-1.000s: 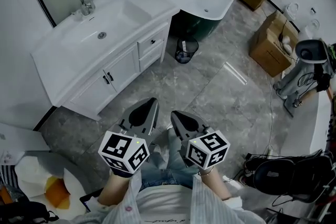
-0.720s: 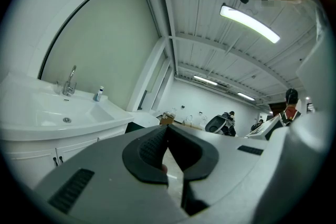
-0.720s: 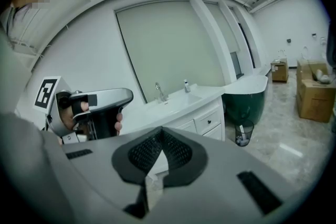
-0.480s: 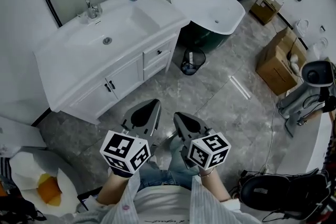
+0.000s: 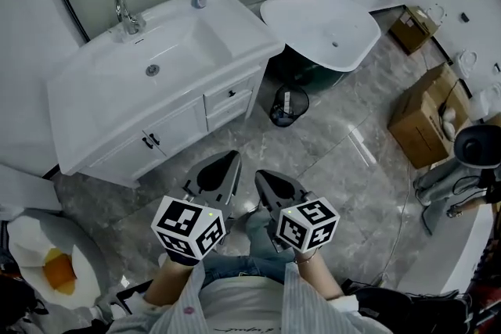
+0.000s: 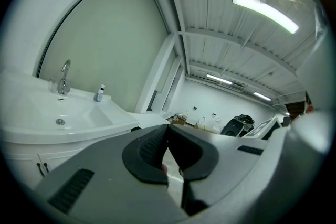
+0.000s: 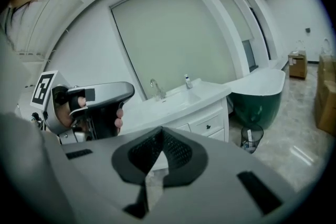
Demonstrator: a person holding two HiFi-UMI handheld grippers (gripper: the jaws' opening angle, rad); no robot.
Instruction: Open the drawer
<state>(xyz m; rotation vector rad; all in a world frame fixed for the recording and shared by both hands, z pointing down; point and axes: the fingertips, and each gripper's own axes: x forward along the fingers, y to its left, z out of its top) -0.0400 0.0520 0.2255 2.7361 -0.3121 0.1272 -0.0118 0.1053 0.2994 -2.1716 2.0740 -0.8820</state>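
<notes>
A white vanity (image 5: 94, 117) with a sink stands ahead on the left. Its two drawers (image 5: 231, 96) with black knobs sit at its right end, both closed, and show small in the right gripper view as well (image 7: 208, 126). My left gripper (image 5: 228, 158) and right gripper (image 5: 261, 175) are side by side close to my body, well short of the vanity, over grey floor. Both are shut with nothing between the jaws. In the left gripper view my gripper (image 6: 167, 129) hides the drawers. The right gripper (image 7: 161, 131) points toward the vanity.
A black waste bin (image 5: 287, 104) stands on the floor just right of the drawers. Beside it is a white-topped green bathtub (image 5: 325, 27). Cardboard boxes (image 5: 427, 117) and a machine (image 5: 470, 156) are at the right. A white fixture (image 5: 47, 266) is at the lower left.
The vanity and bathtub have drawn nearer and slid down in the head view as I moved toward them. Both grippers stayed side by side and shut.
</notes>
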